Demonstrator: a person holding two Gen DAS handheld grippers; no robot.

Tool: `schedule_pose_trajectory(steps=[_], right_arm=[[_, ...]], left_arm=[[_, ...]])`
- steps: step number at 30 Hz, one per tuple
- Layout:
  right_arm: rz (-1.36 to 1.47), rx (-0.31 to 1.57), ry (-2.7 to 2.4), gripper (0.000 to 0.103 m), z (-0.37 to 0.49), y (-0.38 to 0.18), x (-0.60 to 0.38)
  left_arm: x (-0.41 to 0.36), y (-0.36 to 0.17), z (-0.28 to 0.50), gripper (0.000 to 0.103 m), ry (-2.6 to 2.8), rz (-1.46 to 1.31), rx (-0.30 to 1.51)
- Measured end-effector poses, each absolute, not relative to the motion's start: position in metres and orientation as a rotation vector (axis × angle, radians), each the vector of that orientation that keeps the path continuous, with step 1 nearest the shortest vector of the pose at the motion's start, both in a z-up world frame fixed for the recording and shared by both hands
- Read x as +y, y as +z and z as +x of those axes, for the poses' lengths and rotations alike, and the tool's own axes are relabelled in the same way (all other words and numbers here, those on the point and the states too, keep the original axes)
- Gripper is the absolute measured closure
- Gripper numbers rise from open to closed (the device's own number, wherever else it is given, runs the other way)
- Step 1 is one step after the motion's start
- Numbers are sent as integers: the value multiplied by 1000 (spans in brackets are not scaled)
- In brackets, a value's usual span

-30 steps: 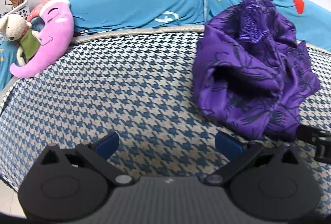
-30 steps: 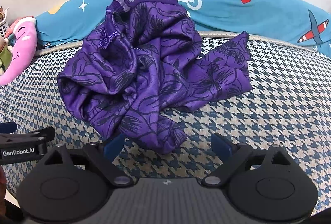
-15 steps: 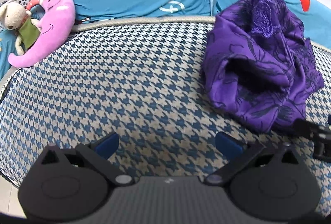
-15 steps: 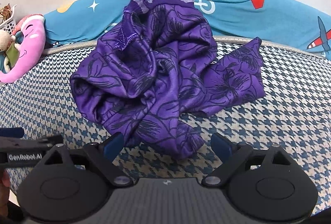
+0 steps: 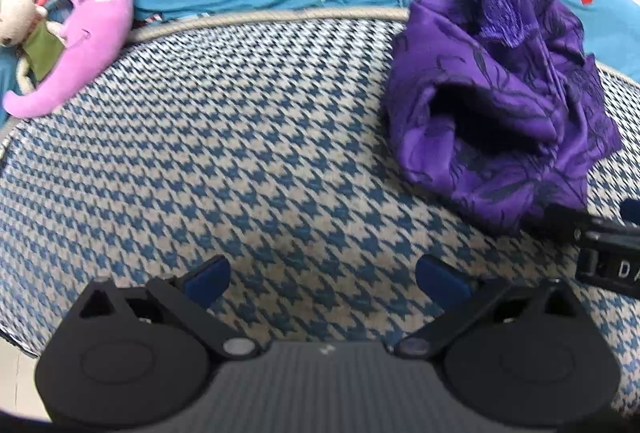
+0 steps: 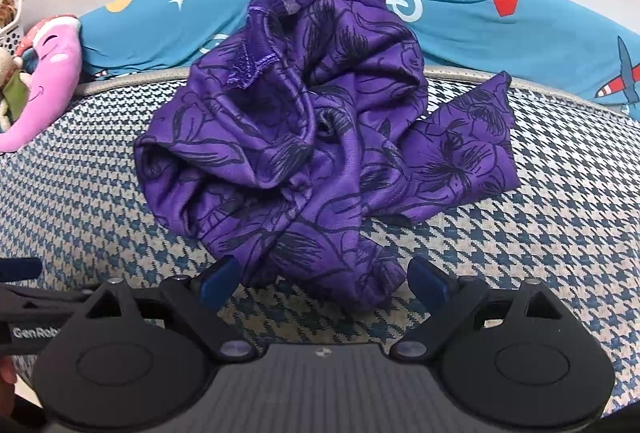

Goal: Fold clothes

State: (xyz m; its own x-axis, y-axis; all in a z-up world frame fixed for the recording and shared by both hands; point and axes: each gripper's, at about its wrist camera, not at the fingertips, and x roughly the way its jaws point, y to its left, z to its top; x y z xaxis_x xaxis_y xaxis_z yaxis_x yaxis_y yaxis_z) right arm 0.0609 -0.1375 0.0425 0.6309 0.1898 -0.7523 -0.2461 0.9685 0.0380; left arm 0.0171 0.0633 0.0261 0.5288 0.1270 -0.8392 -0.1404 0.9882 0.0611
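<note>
The crumpled purple floral-print garment [image 6: 304, 149] lies heaped on the houndstooth bed cover [image 6: 540, 245]. The right hand-held gripper [image 6: 322, 283], fingers apart, brackets its near edge; the left hand-held gripper [image 5: 322, 279] gapes empty. Pinch one layer only.

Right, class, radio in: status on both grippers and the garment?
Left gripper open, over bare cover. Right gripper open, at purple garment. Garment crumpled, unfolded. Nothing blocking.

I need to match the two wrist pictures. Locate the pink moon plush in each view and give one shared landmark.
Left wrist view: pink moon plush lies at upper left, on the far edge of the houndstooth cover.
Right wrist view: pink moon plush sits at the left edge, mid-height.
Shared landmark: crumpled purple garment.
</note>
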Motion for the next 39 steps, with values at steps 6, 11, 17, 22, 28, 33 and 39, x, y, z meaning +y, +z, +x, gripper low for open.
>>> schedule_pose_trajectory(steps=[6, 11, 17, 22, 28, 33, 39], right_arm=[[-62, 840, 247, 11, 60, 47, -136], [-53, 842, 227, 11, 61, 50, -140], [-32, 831, 156, 11, 64, 55, -153], [-11, 826, 91, 11, 66, 59, -167], [-19, 818, 27, 11, 67, 62, -181], [-14, 812, 8, 11, 66, 64, -190], [-19, 807, -27, 11, 67, 65, -197]], left_arm=[[67, 32, 20, 0, 203, -44, 964], [63, 34, 24, 0, 211, -56, 939], [56, 36, 31, 0, 206, -63, 909], [47, 35, 34, 0, 181, -53, 903], [35, 33, 37, 0, 166, -31, 898], [26, 32, 38, 0, 153, -14, 895], [25, 33, 39, 0, 150, -14, 893]])
